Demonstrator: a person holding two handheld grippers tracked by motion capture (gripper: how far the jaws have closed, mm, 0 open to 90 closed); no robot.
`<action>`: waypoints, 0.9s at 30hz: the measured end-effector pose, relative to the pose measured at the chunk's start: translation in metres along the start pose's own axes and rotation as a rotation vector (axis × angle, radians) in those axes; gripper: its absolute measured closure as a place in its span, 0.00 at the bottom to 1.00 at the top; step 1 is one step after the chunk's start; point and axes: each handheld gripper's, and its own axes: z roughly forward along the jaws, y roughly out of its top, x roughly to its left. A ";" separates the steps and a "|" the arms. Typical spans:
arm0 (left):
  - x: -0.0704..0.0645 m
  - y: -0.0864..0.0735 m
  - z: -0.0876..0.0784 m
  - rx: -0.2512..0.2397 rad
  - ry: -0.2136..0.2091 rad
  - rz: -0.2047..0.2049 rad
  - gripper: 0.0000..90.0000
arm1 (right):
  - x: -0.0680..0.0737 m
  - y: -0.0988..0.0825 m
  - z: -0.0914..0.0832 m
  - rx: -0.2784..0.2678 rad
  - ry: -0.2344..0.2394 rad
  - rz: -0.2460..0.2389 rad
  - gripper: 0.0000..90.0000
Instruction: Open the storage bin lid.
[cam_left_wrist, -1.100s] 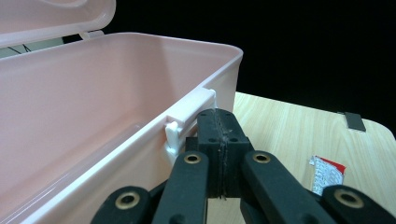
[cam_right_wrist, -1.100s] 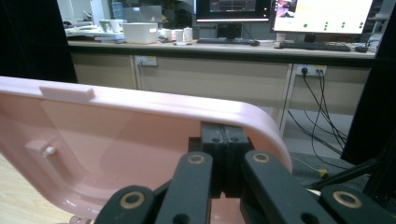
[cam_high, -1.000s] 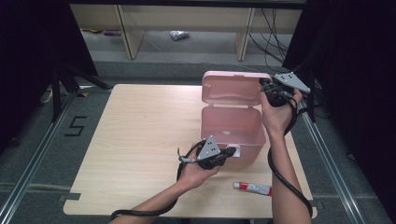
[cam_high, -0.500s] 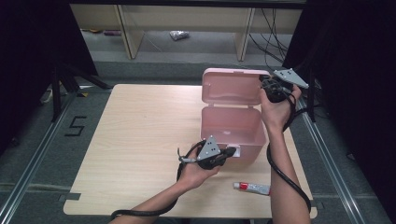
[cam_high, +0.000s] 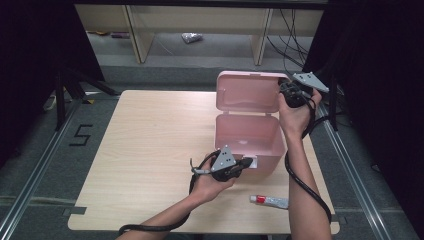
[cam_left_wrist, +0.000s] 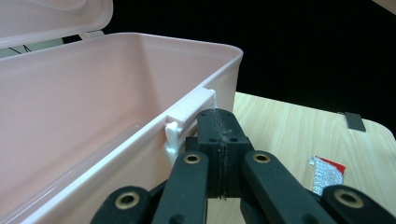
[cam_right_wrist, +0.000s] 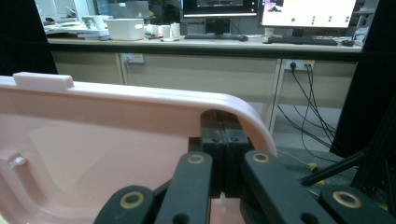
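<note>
While both claws stay pressed shut, empty, the high view alone shows the tube (cam_high: 269, 201) beside the pink box (cam_high: 250, 137).

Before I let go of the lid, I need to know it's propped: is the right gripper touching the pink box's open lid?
Touching. In the right gripper view the shut right gripper presses against the lid just under its rim.
</note>
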 end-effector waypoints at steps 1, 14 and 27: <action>0.000 0.000 0.000 0.000 0.000 -0.001 0.99 | 0.000 0.000 0.000 -0.001 -0.001 0.001 1.00; 0.000 0.000 0.000 -0.004 0.000 0.000 0.99 | -0.003 -0.003 0.010 0.021 -0.020 0.007 1.00; -0.001 0.000 0.000 -0.002 -0.001 -0.005 0.99 | -0.007 -0.010 0.021 0.054 -0.031 0.017 1.00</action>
